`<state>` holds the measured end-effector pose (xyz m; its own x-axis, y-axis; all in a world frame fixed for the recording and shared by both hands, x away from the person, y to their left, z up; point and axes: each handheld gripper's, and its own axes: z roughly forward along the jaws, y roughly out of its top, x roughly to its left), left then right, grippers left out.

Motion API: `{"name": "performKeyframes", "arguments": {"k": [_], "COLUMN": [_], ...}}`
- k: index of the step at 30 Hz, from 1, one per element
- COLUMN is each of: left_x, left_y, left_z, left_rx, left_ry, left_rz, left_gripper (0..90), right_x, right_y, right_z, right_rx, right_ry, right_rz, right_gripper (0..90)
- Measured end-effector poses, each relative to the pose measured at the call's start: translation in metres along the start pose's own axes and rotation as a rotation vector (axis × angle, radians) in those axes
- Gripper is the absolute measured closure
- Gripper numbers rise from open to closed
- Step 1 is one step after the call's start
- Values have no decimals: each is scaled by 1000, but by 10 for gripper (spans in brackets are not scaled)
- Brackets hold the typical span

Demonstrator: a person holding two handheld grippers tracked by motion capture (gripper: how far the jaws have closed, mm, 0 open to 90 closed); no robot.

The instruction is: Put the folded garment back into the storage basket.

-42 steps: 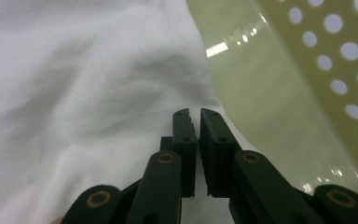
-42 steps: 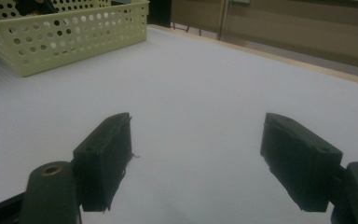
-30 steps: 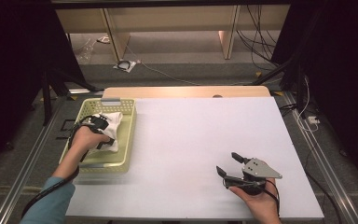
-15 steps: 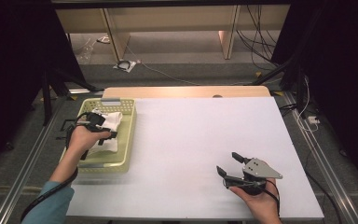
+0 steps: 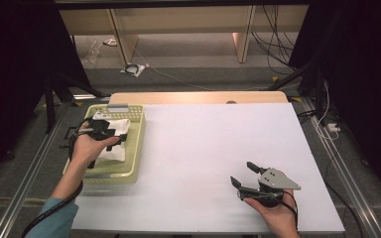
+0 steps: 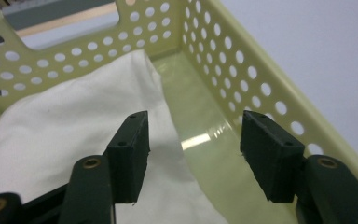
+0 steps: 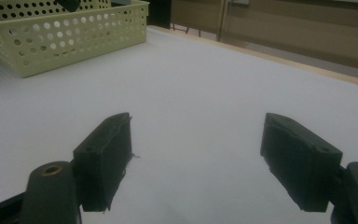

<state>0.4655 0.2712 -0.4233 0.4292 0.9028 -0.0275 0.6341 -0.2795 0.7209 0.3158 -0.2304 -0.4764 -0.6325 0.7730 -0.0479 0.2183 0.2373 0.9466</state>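
A white cloth lies crumpled in the pale yellow perforated basket at the table's left. My left gripper hovers just above the cloth, inside the basket. In the left gripper view its jaws have just been opening. The left gripper now stands open with nothing between the pads, and the cloth and the basket's floor show below. My right gripper rests low over the white table near its front right. The right gripper is open and empty and points toward the basket.
The white table top stretches wide between the basket and the right hand, with a wooden strip along its far edge. Metal rails run along both sides. Cables and shelf legs sit on the floor beyond.
The left hand has lifted slightly over the basket, with the cloth still lying under it. The right hand and its gripper have not moved.
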Motion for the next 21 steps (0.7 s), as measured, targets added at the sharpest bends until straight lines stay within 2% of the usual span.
{"name": "performKeyframes", "arguments": {"k": [2,3,4,5,15,21], "left_x": [-1,-3,-3,-6,-18,-23], "left_y": [0,1,1,2,3,2], "left_z": [-1,-2,-2,-4,-11,-18], "left_rx": [-12,-47,-47,-73,-121,-176], "left_ry": [-4,-15,-15,-20,-58,-89], "left_rz": [-2,0,0,5,4,-4], "left_gripper": [404,398,389,370,252,181], "right_x": [0,0,0,0,0,0], "right_y": [0,0,0,0,0,0], "right_z": [0,0,0,0,0,0], "right_rx": [-1,-1,-1,0,-1,-1], "right_ry": [0,0,0,0,1,0], "right_rz": [0,0,0,0,1,0], "right_gripper": [255,255,255,255,255,255]}}
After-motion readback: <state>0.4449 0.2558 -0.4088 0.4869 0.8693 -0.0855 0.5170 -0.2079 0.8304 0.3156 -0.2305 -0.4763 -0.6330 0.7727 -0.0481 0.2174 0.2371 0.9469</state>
